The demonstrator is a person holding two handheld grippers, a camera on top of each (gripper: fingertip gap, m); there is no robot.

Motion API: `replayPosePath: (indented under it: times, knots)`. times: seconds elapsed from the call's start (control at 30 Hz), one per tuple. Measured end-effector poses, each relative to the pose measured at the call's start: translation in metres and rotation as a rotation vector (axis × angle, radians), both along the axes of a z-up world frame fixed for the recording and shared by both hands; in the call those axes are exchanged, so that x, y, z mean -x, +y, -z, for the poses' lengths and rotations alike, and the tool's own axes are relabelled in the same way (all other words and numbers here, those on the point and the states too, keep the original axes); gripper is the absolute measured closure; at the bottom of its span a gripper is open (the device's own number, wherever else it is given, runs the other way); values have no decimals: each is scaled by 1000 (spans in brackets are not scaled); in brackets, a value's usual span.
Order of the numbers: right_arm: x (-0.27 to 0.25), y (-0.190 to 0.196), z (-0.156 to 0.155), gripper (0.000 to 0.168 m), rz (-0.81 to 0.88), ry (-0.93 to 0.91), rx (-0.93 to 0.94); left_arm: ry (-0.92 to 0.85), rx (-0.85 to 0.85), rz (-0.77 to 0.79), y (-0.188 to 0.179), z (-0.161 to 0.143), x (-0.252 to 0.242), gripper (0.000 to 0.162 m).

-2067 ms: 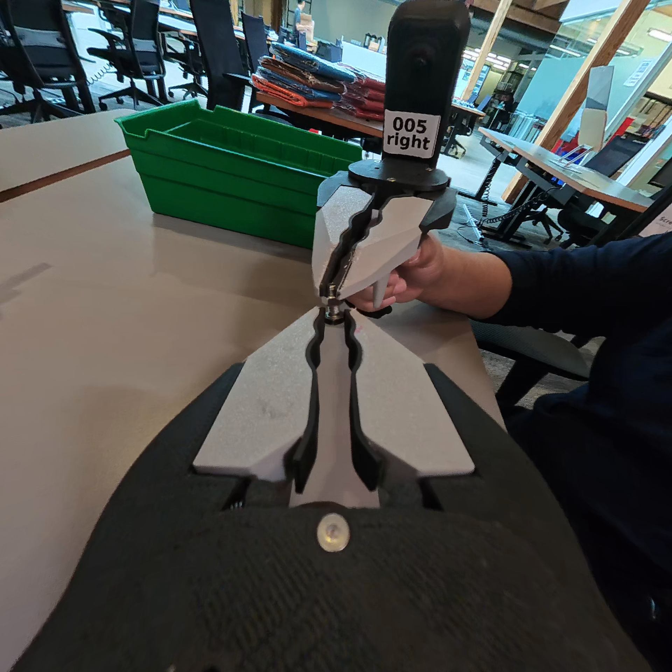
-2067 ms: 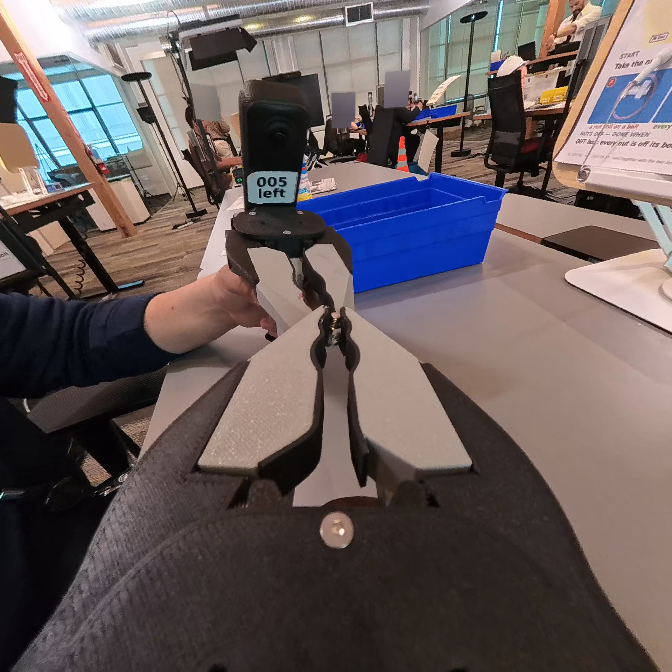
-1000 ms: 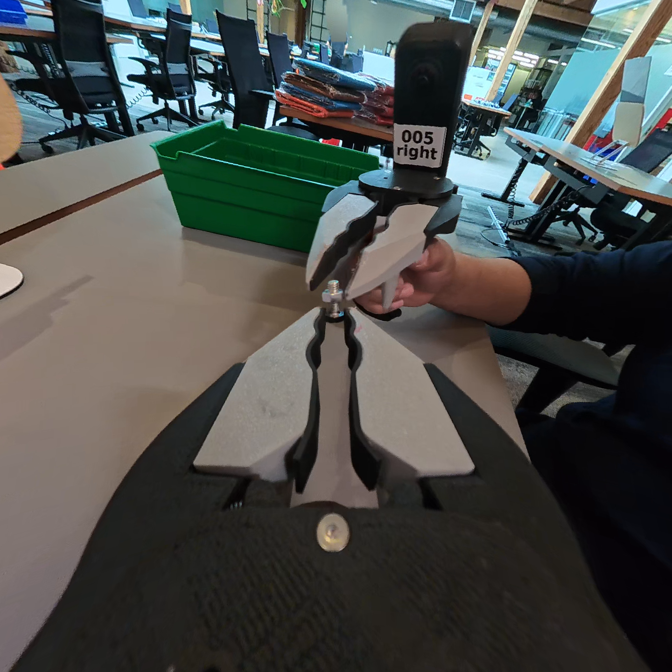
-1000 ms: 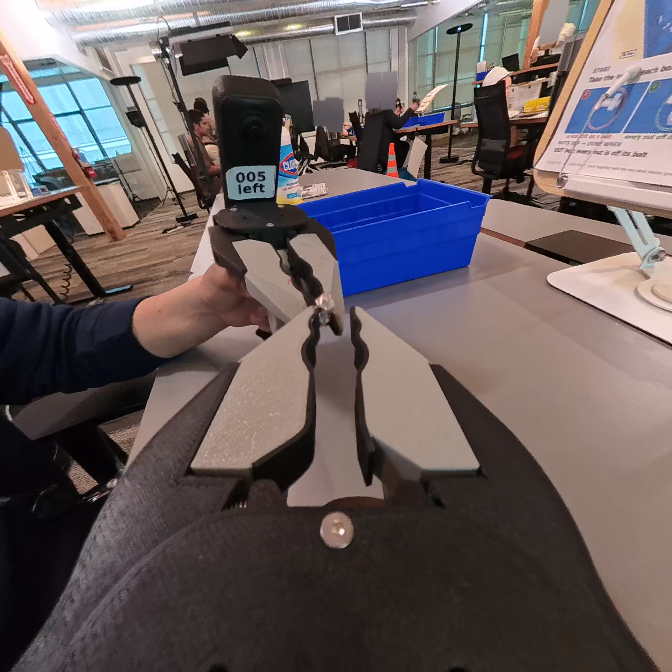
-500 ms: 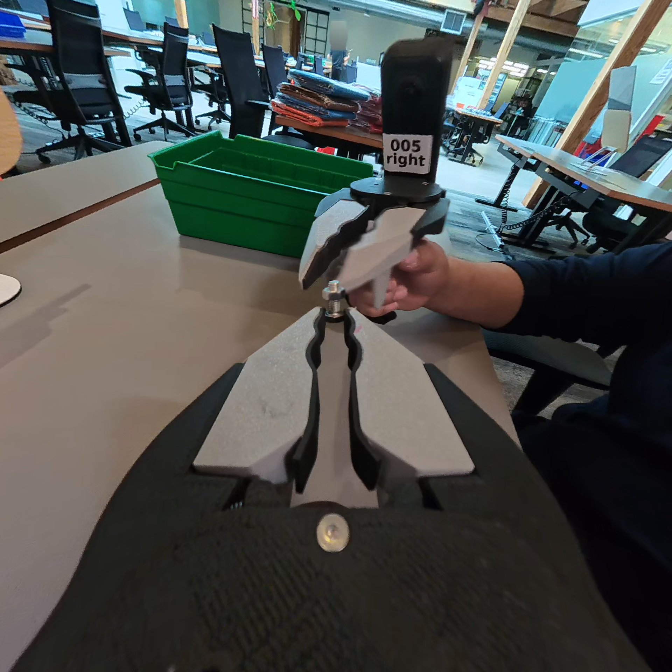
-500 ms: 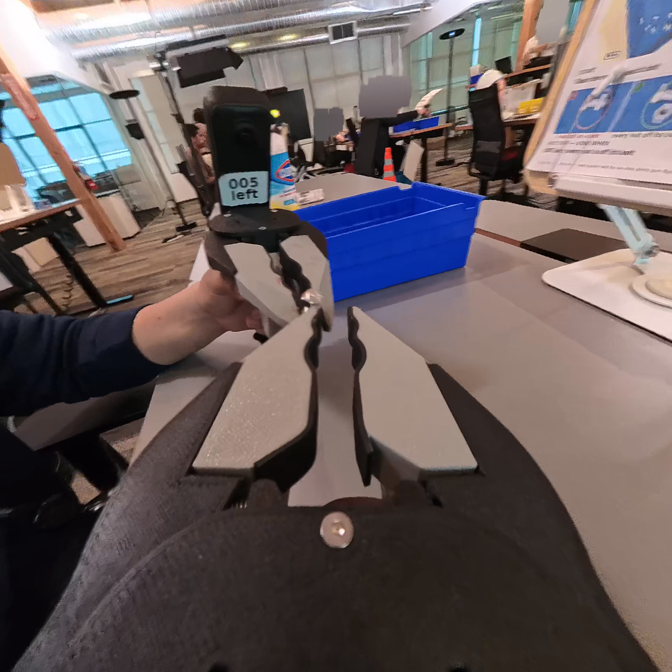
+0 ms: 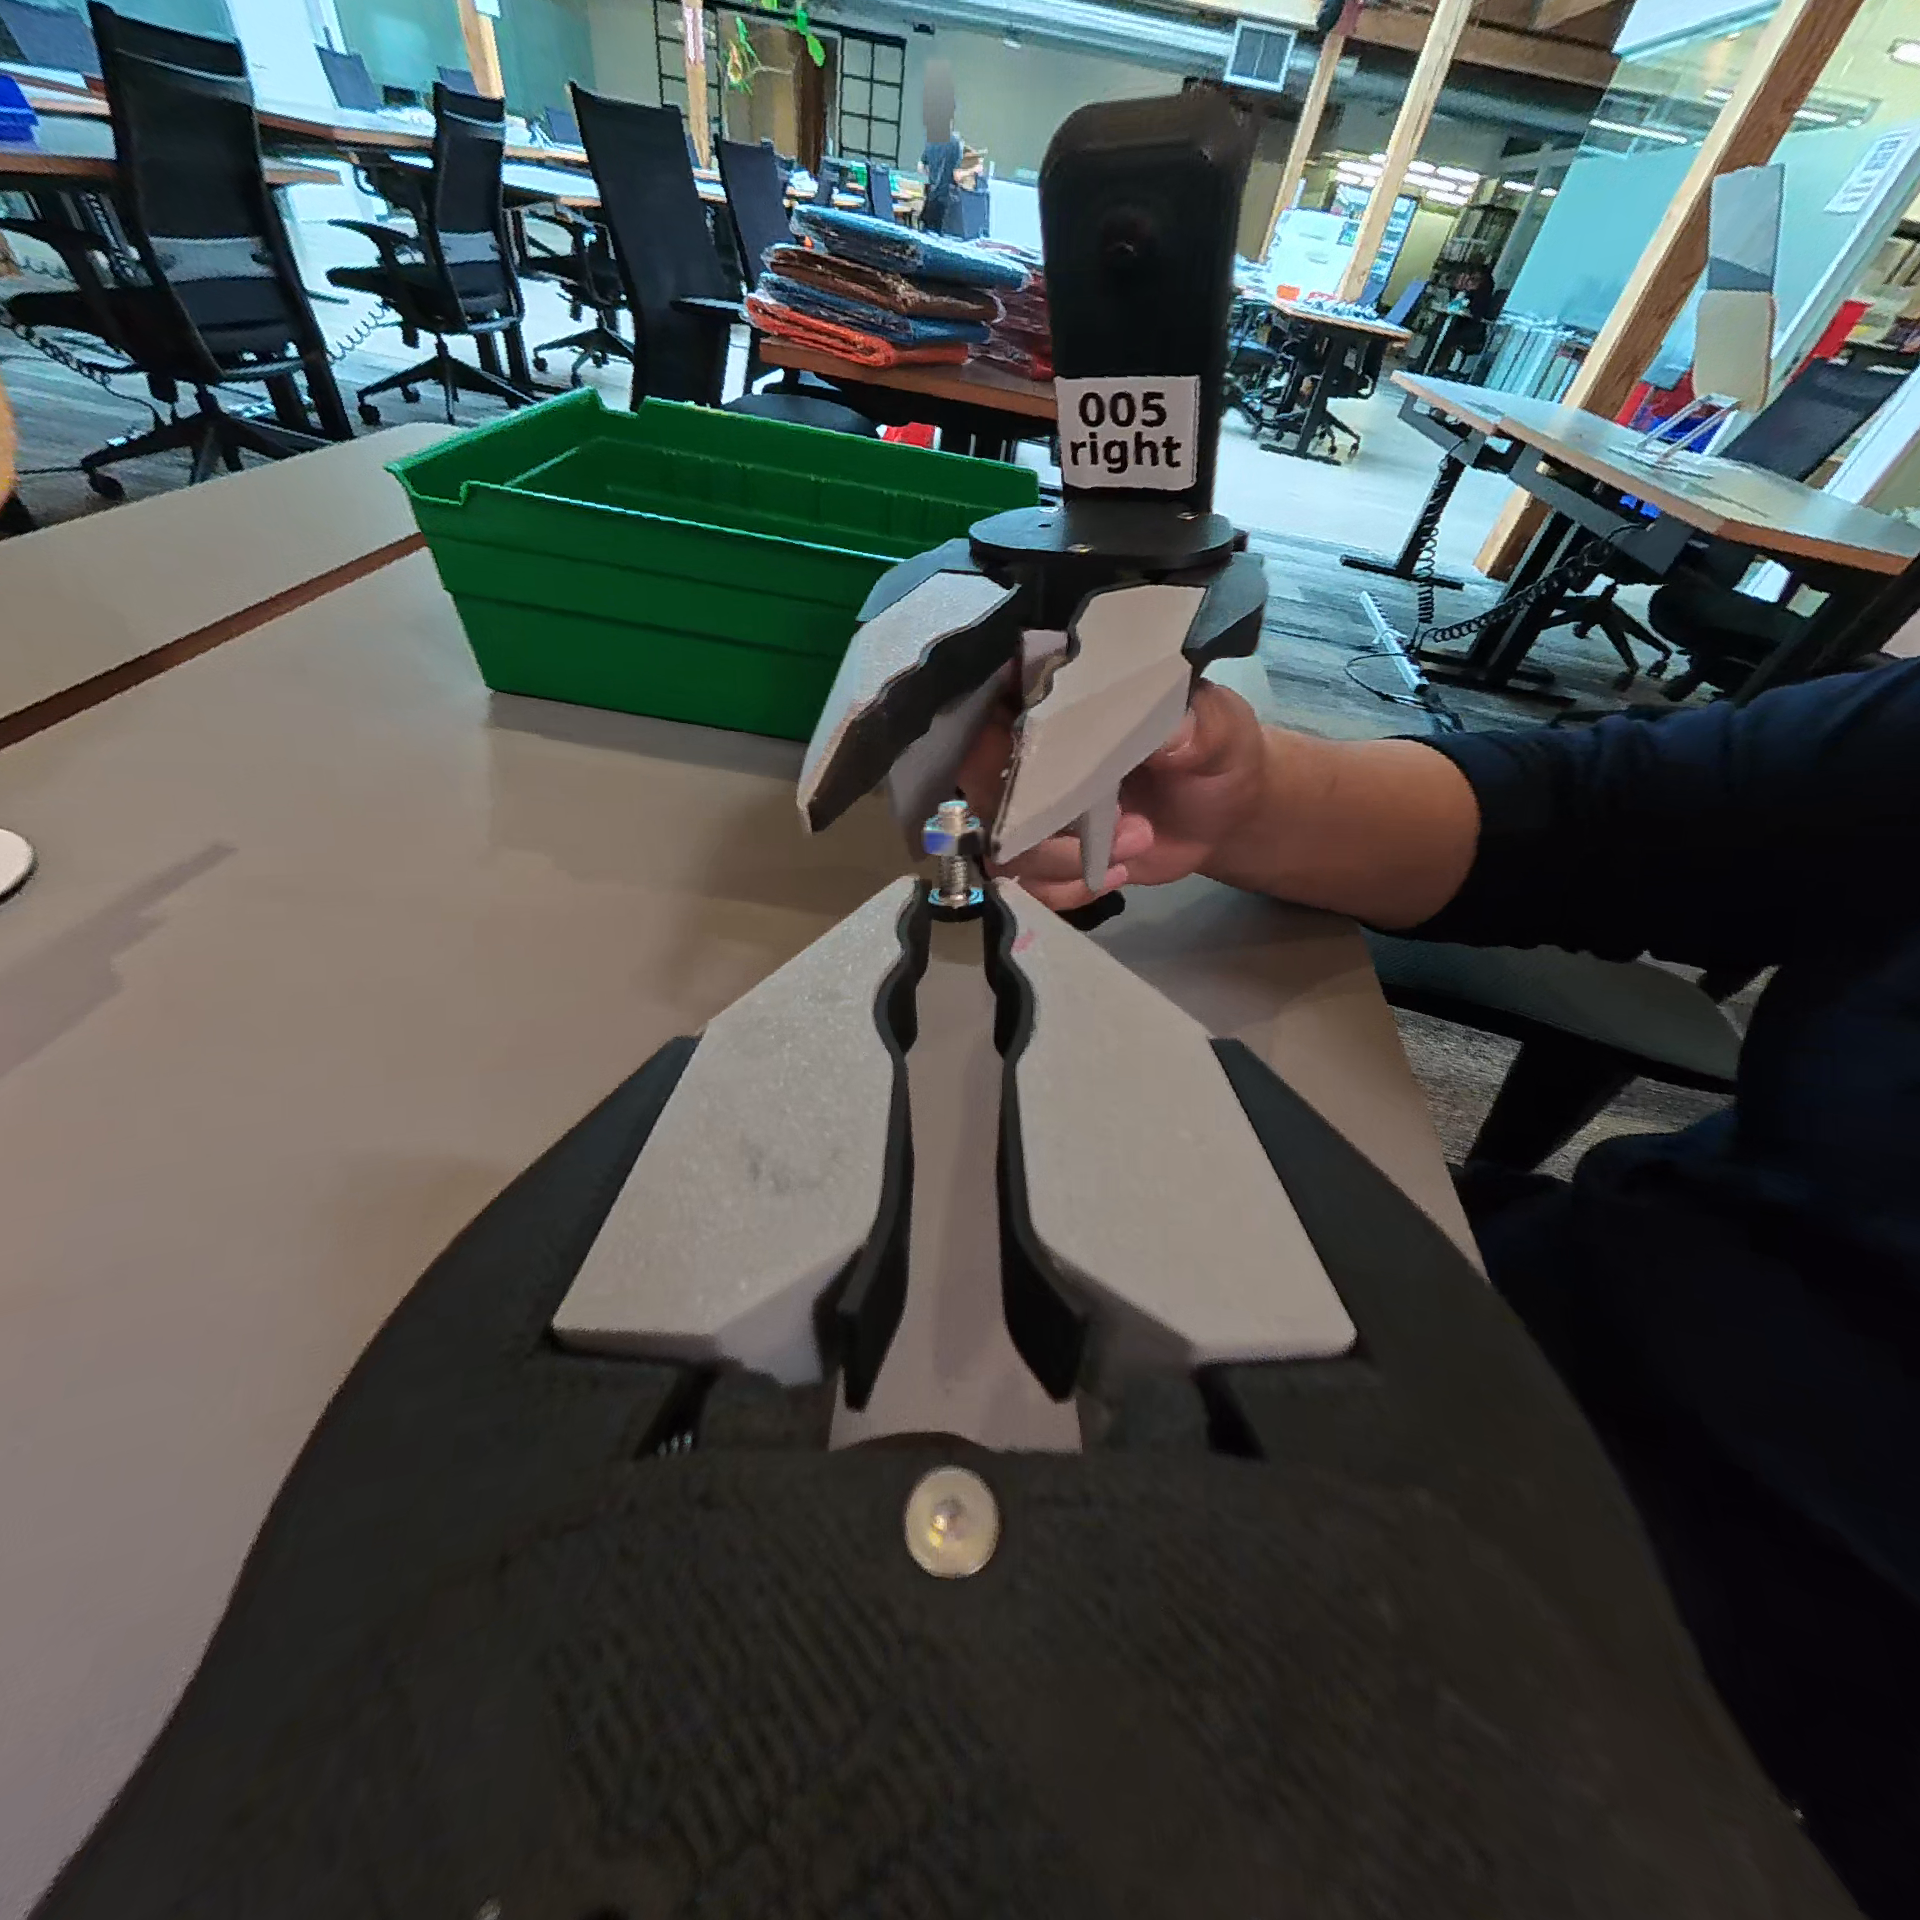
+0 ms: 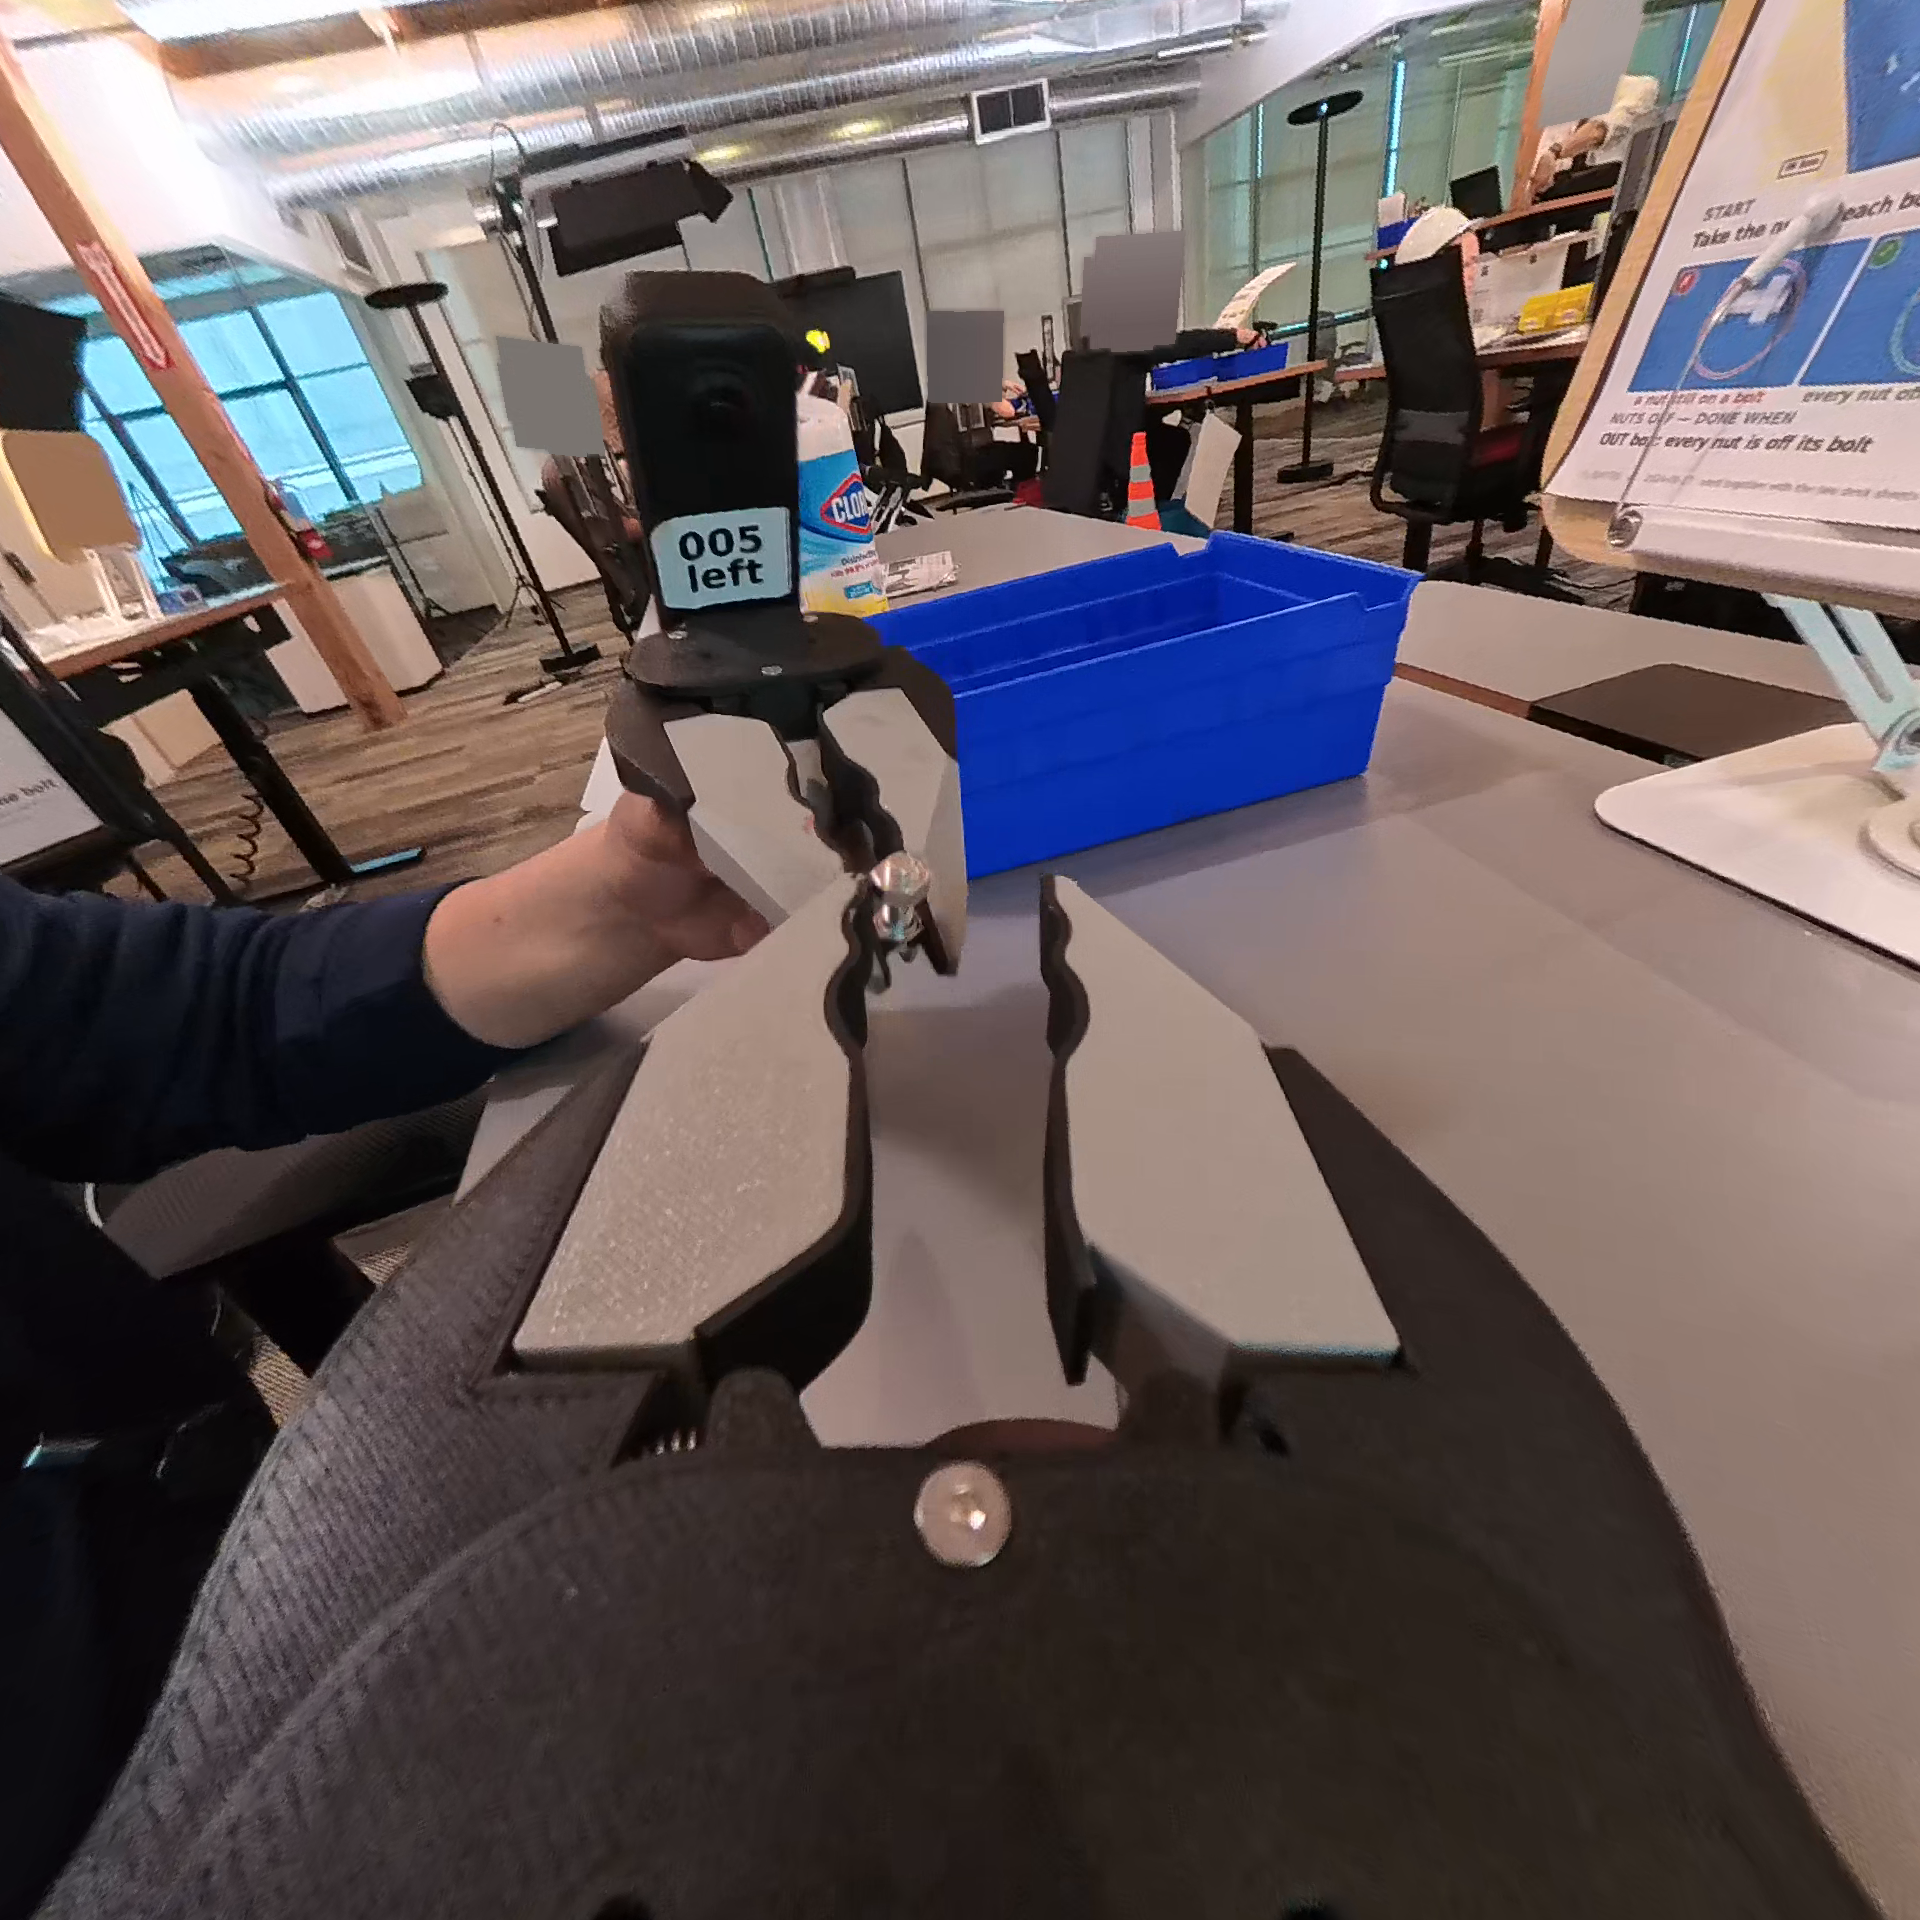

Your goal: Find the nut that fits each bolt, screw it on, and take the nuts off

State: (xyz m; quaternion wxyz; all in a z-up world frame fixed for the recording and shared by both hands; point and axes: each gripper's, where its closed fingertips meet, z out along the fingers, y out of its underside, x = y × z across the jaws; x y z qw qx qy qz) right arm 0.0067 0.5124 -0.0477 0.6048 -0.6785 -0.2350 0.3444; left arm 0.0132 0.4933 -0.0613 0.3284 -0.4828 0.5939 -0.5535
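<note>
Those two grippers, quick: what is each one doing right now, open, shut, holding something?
Left gripper: shut on the bolt, which has a nut on it.
Right gripper: open, holding nothing, close beside the bolt.

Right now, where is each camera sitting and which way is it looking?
Left wrist view: sits on the left hand-held gripper, looking along its fingers at the bolt, green bin and right hand.
Right wrist view: sits on the open right hand-held gripper, facing the blue bin and left hand.
Both show the bolt and the table.
</note>
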Motion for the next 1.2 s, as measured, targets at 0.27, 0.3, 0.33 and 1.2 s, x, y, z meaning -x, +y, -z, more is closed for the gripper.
replayPosePath:
  times: [0.27,0.3,0.33,1.2]
  knots:
    - [4,-7,-11,143,-36,35,-46,-12,30,-7,4,-3,1,154]
    - [5,-6,-9,143,-28,15,-47,-5,26,0,1,-1,0,154]
    - [6,-5,-5,143,-17,-9,-44,1,19,4,-1,1,-1,154]
    - [7,-7,-7,150,-37,23,-35,-21,50,-78,18,-2,-1,155]
